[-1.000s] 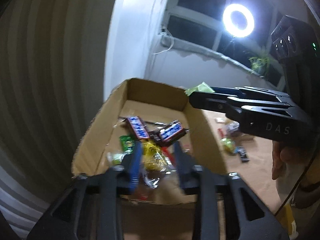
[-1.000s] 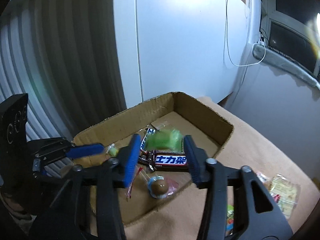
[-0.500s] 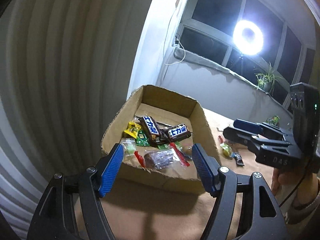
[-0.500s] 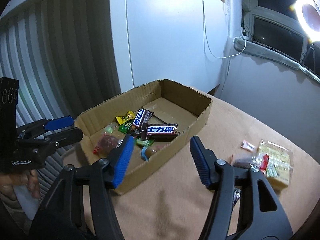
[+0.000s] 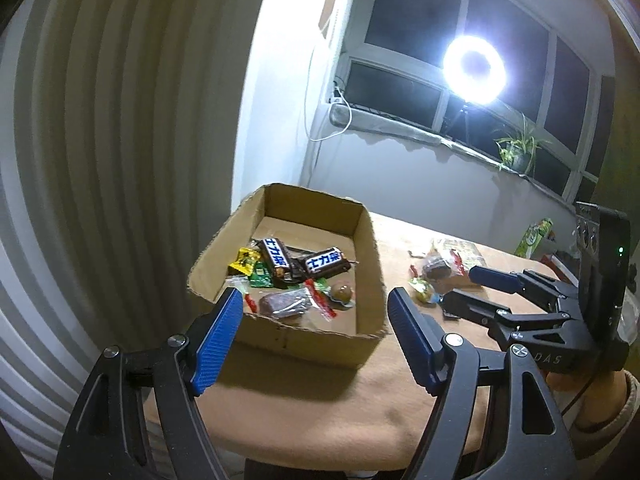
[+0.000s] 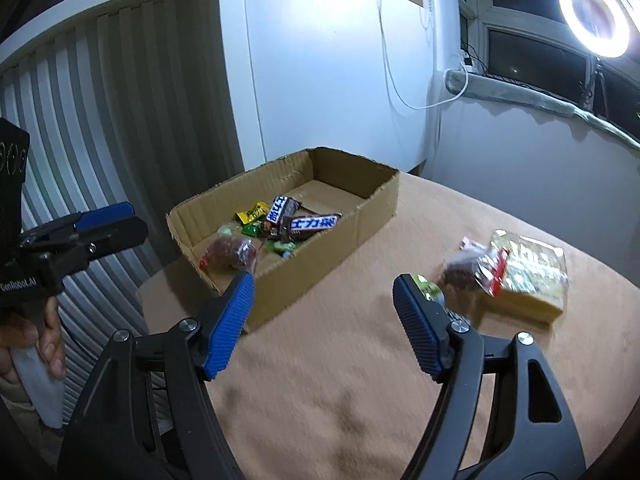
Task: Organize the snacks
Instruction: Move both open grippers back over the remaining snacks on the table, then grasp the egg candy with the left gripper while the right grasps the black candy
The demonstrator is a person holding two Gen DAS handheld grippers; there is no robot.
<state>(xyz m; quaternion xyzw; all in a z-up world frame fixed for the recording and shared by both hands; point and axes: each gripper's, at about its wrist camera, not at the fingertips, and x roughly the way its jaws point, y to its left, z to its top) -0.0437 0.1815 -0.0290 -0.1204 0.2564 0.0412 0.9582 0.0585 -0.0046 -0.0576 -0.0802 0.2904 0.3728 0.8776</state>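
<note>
Brown cardboard box [image 6: 304,256], tan tablecloth [image 6: 360,380], blue ribbed gripper pads [image 6: 230,322].

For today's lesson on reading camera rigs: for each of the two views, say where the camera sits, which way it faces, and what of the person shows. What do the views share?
Left wrist: sits on the left gripper, open and empty, facing the cardboard box and window; the right gripper and its hand show at right.
Right wrist: sits on the right gripper, open and empty, facing the table and loose snacks; the left gripper and hand show at left.
Shared: box, Snickers bars, ring light.
</note>
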